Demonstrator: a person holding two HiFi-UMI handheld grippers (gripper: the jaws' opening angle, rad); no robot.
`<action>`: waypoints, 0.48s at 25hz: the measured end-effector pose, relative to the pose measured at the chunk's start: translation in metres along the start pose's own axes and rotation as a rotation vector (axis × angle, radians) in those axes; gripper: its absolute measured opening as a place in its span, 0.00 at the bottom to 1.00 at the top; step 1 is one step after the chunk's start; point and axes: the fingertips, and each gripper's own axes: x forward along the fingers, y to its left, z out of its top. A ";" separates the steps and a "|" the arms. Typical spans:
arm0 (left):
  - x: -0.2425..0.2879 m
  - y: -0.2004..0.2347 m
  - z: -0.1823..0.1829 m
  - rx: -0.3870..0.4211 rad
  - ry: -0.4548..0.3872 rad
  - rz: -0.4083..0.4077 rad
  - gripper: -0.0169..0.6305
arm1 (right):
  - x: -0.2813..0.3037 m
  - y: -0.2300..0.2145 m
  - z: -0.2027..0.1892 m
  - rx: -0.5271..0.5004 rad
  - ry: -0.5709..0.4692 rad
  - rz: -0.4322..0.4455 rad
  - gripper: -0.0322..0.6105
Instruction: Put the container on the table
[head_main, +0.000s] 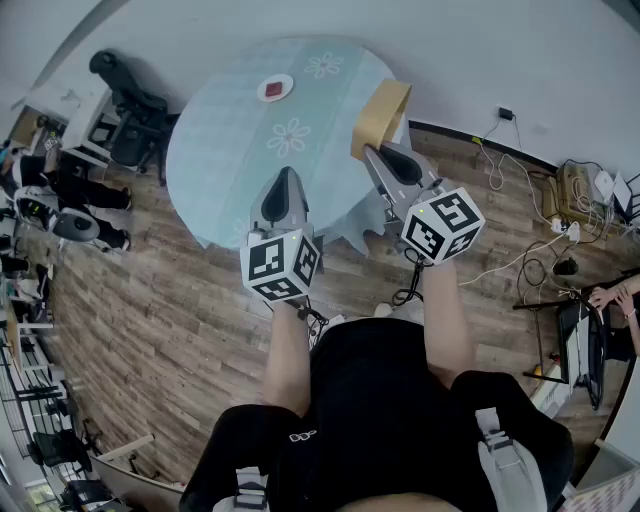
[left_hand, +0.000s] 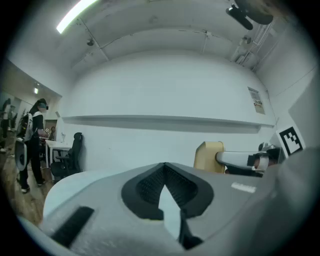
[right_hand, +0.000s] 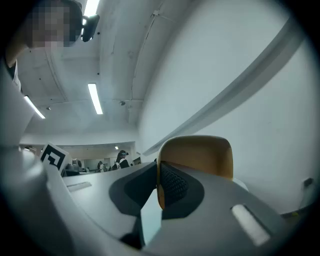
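While the wooden floor (head_main: 160, 300) fills most of the head view, the largest thing standing on it is the round worktop (head_main: 230, 150), covered in a pale blue cloth with white flower prints. A black office chair (head_main: 125, 100) stands just beyond the worktop's left side, and loose cables (head_main: 520, 260) lie on the floor well to the right.

The tan container (head_main: 380, 115) is at the worktop's right edge, partly over the cloth and partly past the rim. It is tipped on its side with its open mouth facing left. No view shows whether it touches the cloth.

The right claw (head_main: 372, 152) pinches one wall of the container. In the right gripper view the thin tan wall (right_hand: 200, 155) stands between the two dark pads, which are pressed on it from both sides (right_hand: 159, 167).

The left claw (head_main: 284, 172) hangs over the near edge of the worktop, well to the left of the container, with its tips pressed together and nothing between them (left_hand: 165, 164). From its own view the container (left_hand: 207, 155) shows off to the right.

A small white plate (head_main: 275, 88) sits far out on the cloth, with a red piece (head_main: 274, 89) lying on it.
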 end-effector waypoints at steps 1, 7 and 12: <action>0.000 0.003 0.002 0.004 -0.001 0.001 0.02 | 0.002 0.002 -0.001 -0.002 -0.001 0.005 0.10; -0.002 0.016 0.007 -0.007 -0.020 0.020 0.02 | 0.010 0.005 -0.002 0.005 -0.012 0.006 0.10; -0.002 0.007 0.008 -0.007 -0.022 0.013 0.02 | 0.004 -0.005 0.006 0.029 -0.024 -0.006 0.10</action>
